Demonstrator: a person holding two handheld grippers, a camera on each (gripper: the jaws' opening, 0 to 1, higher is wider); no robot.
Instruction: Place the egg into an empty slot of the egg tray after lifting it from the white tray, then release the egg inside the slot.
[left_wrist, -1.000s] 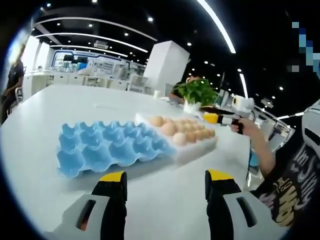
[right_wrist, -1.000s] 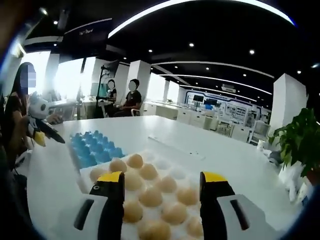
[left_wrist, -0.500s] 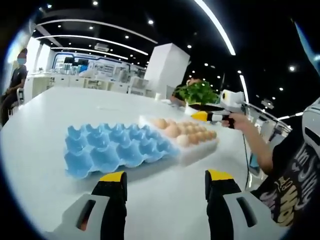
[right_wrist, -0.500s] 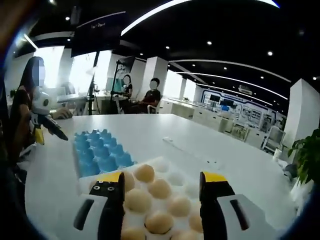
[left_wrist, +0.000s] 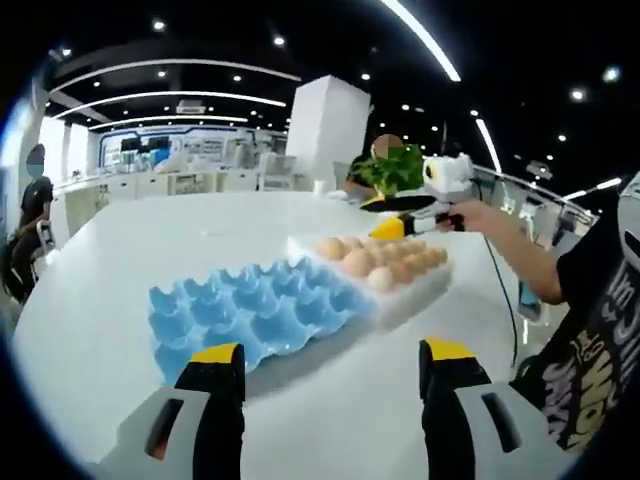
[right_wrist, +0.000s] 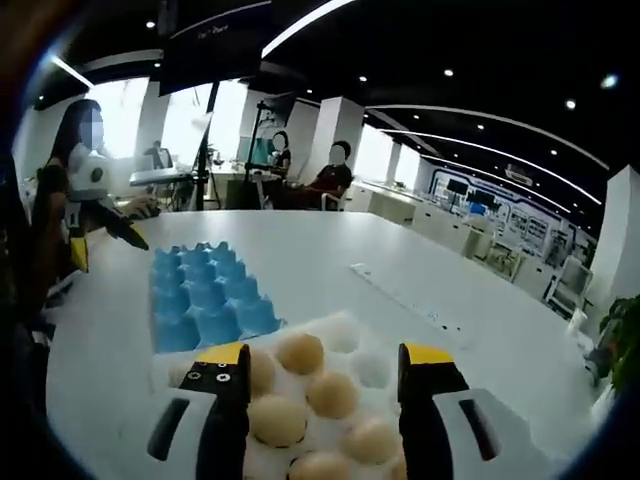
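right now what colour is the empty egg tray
Blue; the egg tray shows best in the left gripper view.

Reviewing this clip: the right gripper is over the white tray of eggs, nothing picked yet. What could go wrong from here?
The right gripper hovers open over tightly packed brown eggs in the white plastic tray; closing on one could nudge or crack a neighbour. The carry to the empty blue moulded egg tray crosses the trays' edges, where a loosely gripped egg might slip. The left gripper hangs open near the blue tray's end and could get in the way.
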